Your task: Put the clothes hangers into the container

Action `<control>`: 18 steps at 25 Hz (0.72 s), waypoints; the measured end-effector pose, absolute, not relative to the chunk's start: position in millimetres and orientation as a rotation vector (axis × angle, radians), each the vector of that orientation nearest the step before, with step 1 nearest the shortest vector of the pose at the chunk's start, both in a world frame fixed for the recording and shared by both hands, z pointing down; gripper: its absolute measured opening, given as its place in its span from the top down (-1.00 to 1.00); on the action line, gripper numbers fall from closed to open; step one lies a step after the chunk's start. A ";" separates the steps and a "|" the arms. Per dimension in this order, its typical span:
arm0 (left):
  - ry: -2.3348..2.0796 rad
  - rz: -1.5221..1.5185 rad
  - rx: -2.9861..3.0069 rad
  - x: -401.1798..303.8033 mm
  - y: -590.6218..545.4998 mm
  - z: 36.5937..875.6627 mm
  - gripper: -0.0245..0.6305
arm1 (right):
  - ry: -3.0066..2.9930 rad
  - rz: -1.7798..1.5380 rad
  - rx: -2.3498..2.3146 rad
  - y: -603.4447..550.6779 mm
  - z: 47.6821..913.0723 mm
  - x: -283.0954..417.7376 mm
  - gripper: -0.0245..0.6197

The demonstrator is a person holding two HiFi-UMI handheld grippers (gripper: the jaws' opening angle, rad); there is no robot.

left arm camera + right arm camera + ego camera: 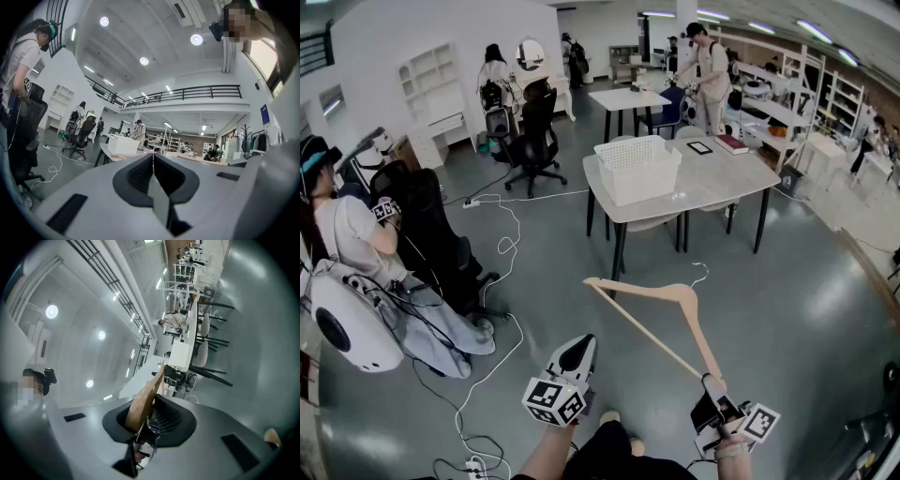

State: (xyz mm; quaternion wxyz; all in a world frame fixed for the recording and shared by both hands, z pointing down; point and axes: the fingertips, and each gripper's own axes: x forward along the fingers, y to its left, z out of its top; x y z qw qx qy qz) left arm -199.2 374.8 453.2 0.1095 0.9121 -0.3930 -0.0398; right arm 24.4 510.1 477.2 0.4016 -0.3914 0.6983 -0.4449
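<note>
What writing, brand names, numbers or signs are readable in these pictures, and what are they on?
None can be read.
Black-and-white marker cube: square patterns only, no letters.
Small blue wall sign: too small to read.
Dark red book on the grey table: cover too small to read.

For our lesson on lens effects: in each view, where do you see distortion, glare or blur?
Head view: fisheye bends the room around the white basket; floor shows sheen. Left gripper view: dark round vignette, bright ceiling lamps. Right gripper view: room tilted sideways, wooden hanger close and soft.
</note>
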 end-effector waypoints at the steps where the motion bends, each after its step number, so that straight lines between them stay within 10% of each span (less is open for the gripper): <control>1: -1.155 -0.118 2.682 -197.3 371.8 453.8 0.89 | 1.770 -1.122 -0.989 506.8 477.8 25.7 0.72; 18: -1.117 -0.122 2.687 -157.1 274.1 457.2 0.89 | 1.763 -1.132 -1.001 409.8 479.8 55.9 0.72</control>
